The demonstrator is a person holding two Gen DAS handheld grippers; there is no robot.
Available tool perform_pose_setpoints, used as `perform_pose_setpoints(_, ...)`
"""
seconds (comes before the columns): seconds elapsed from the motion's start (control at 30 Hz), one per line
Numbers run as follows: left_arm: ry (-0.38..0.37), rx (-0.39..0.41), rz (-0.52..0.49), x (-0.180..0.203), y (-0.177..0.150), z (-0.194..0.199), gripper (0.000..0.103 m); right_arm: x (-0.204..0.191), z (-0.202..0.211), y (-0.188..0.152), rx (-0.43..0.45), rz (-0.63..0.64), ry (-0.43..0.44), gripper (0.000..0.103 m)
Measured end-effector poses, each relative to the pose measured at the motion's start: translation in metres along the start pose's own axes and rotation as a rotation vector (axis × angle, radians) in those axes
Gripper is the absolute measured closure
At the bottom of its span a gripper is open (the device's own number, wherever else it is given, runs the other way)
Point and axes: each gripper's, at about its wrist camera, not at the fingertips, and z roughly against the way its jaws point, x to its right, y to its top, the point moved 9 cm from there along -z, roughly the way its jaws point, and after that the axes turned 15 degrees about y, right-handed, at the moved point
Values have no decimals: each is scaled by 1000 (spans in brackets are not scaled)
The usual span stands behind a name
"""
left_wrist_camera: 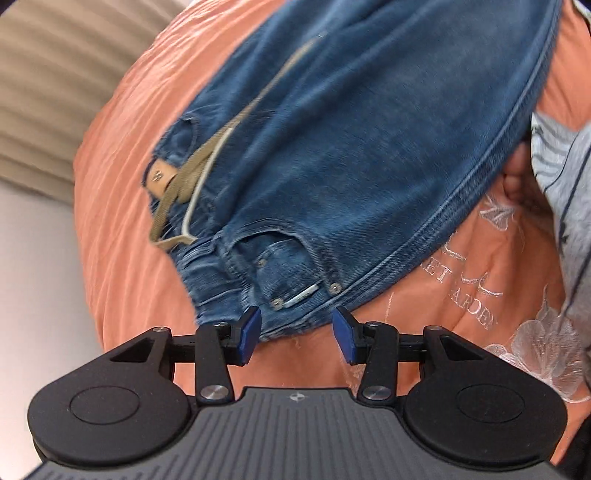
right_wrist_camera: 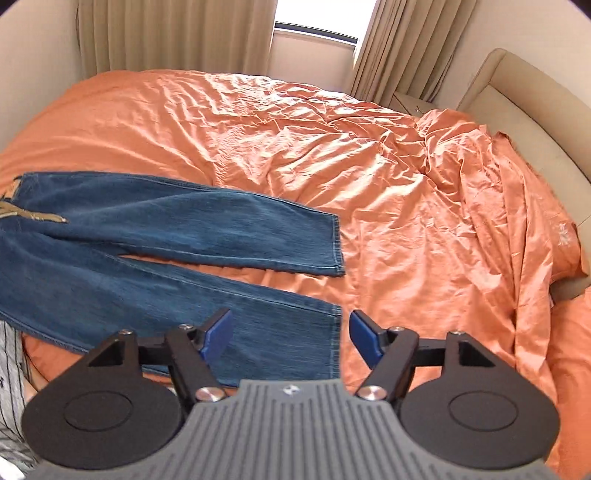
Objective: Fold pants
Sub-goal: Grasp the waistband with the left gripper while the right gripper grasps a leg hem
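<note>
Blue jeans (left_wrist_camera: 351, 147) lie flat on an orange bed cover (left_wrist_camera: 122, 221), with a tan drawstring (left_wrist_camera: 192, 177) at the waist. My left gripper (left_wrist_camera: 297, 334) is open, its blue pads either side of the waistband corner by the front pocket (left_wrist_camera: 284, 273). In the right wrist view the jeans (right_wrist_camera: 147, 236) lie with both legs spread to the right. My right gripper (right_wrist_camera: 291, 336) is open just above the near leg's hem (right_wrist_camera: 332, 332), holding nothing.
The orange cover (right_wrist_camera: 406, 177) is wrinkled and bunched toward the beige headboard (right_wrist_camera: 535, 122) at right. Curtains (right_wrist_camera: 166, 33) and a window stand behind the bed. A person's grey patterned shirt (left_wrist_camera: 565, 184) is at the right edge, with white embroidery (left_wrist_camera: 480, 291) on the cover nearby.
</note>
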Motion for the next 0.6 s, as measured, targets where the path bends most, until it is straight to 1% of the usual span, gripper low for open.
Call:
perform_pose_setpoints(0.13, -22, -9, -30, 24, 6, -22, 50, 27, 9, -30, 11, 54, -10, 39)
perform_pose_setpoints(0.2, -26, -25, -22, 31, 8, -33, 50, 35, 0, -46, 15, 112, -42, 38)
perform_pose_setpoints(0.27, -23, -55, 5, 32, 10, -41, 51, 38, -19, -67, -16, 174, -50, 37)
perform_pose_setpoints(0.3, -31, -71, 28, 32, 11, -43, 59, 39, -30, -76, -38, 200, -46, 37)
perform_pose_setpoints(0.33, -37, -82, 60, 31, 13, -44, 71, 39, -48, -88, -70, 240, -44, 40)
perform_pose_setpoints(0.37, -32, -87, 88, 29, 15, -43, 73, 37, -65, -100, -105, 280, -40, 43)
perform_pose_setpoints(0.4, -14, -84, 116, 25, 17, -41, 78, 35, -81, -111, -139, 325, -31, 46)
perform_pose_setpoints(0.43, 6, -76, 158, 20, 22, -36, 80, 30, -102, -122, -176, 380, -21, 57)
perform_pose_setpoints(0.47, 13, -72, 200, 15, 22, -33, 80, 25, -121, -132, -213, 435, -14, 65)
perform_pose_setpoints(0.53, 18, -63, 316, -1, 23, -26, 82, 19, -153, -146, -253, 540, -8, 69)
perform_pose_setpoints(0.6, 29, -61, 400, -13, 23, -21, 82, 12, -180, -154, -270, 654, -19, 71)
